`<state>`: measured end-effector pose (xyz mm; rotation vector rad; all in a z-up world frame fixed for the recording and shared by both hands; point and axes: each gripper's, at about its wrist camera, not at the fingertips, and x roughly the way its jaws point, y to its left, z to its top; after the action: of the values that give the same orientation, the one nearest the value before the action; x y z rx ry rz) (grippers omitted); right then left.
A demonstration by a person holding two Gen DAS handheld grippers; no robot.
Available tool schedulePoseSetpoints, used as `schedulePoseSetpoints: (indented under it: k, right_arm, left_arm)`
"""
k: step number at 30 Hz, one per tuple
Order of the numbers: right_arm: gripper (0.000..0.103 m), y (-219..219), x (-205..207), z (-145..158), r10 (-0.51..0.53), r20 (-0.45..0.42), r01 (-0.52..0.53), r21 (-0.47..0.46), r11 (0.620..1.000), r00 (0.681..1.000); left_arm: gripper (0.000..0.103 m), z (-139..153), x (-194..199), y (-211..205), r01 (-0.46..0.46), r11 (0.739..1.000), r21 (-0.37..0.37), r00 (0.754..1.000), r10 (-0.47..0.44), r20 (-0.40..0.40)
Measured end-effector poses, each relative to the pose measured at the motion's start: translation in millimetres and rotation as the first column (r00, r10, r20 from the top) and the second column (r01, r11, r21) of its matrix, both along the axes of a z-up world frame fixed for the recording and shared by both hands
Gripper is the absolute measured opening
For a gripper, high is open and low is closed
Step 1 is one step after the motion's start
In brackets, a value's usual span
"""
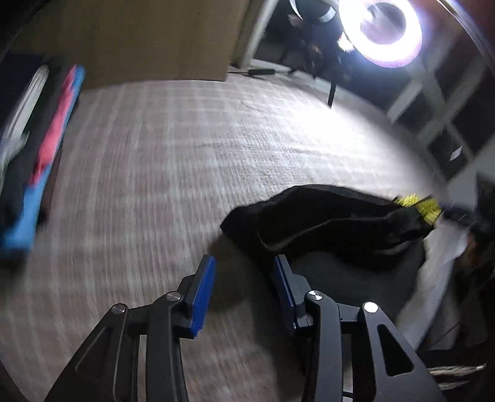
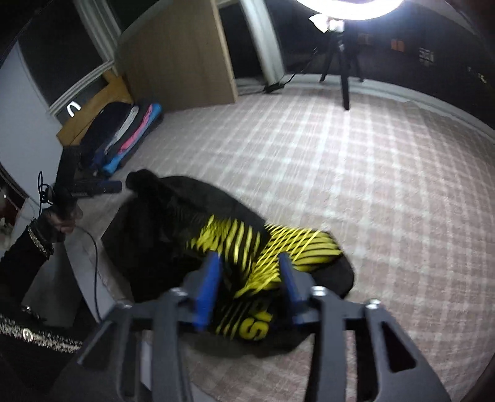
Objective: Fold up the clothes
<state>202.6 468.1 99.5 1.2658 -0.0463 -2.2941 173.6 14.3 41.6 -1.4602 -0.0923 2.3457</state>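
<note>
Left wrist view: black garment (image 1: 324, 222) lies crumpled on the plaid bedspread (image 1: 185, 154), at abt 3 o'clock from frame centre. Its long axis runs roughly 9-to-3 o'clock, a dark rounded end at the 9 o'clock side, the yellow-striped end (image 1: 417, 205) pointing to 3 o'clock. Left gripper (image 1: 244, 263) enters from 6 o'clock, blue pads (image 1: 204, 290) spread apart w/ nothing between them, hovering just short of the garment's near edge; can't tell if the right-hand finger touches the cloth. Pic is motion-blurred.

Right wrist view: same garment (image 2: 173, 222) sits below centre, long axis from abt 10 o'clock to 4 o'clock; plain black part at the 10 o'clock end, yellow stripes (image 2: 247, 247) and yellow lettering toward 5 o'clock. Right gripper (image 2: 249, 269) comes in from 6 o'clock directly over the striped area, fingers wide apart, gripping nothing; contact w/ fabric unclear due to blur. At 9 o'clock the person's left hand (image 2: 62, 216), bracelets on the wrist, grasps the other gripper's handle, raised beside the garment's black end.

Stack of folded clothes (image 2: 123, 139) lies at 10 o'clock by a wooden panel (image 2: 176, 52). Ring light (image 2: 349, 6) on a tripod (image 2: 343, 71) at 1 o'clock.
</note>
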Motion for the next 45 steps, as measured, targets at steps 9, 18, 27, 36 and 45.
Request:
schedulePoseSetpoints:
  k: [9, 18, 27, 36, 45]
  right_arm:
    - [0.042, 7.0, -32.1, -16.2, -0.078, 0.088, 0.086, -0.092, 0.992, 0.993]
    - [0.042, -37.9, -82.6, -27.3, 0.061, 0.14, -0.061, -0.002, 0.998, 0.988]
    - [0.042, -84.0, -19.7, -31.2, 0.263, 0.152, -0.283, 0.125, 0.951, 0.953]
    - [0.042, -48.4, -23.6, -6.8, 0.134, 0.109, -0.135, 0.003, 0.991, 0.985]
    - [0.042, -96.2, 10.3, -33.5, 0.278, 0.127, -0.302, 0.246, 0.921, 0.952]
  left_arm:
    - [0.051, -7.8, -10.5, 25.2, 0.006, 0.997, 0.076, 0.997, -0.012, 0.079]
    - [0.057, 7.2, -6.3, 23.8, -0.075, 0.99, 0.124, 0.99, 0.059, 0.131]
    - [0.061, 6.7, -7.3, 23.1, -0.124, 0.988, 0.097, 0.983, 0.108, 0.151]
    - [0.048, -5.4, -8.5, 30.7, -0.111, 0.992, 0.062, 0.981, 0.1, 0.164]
    - [0.04, 0.8, -0.3, 21.3, -0.133, 0.988, 0.076, 0.979, 0.119, 0.168]
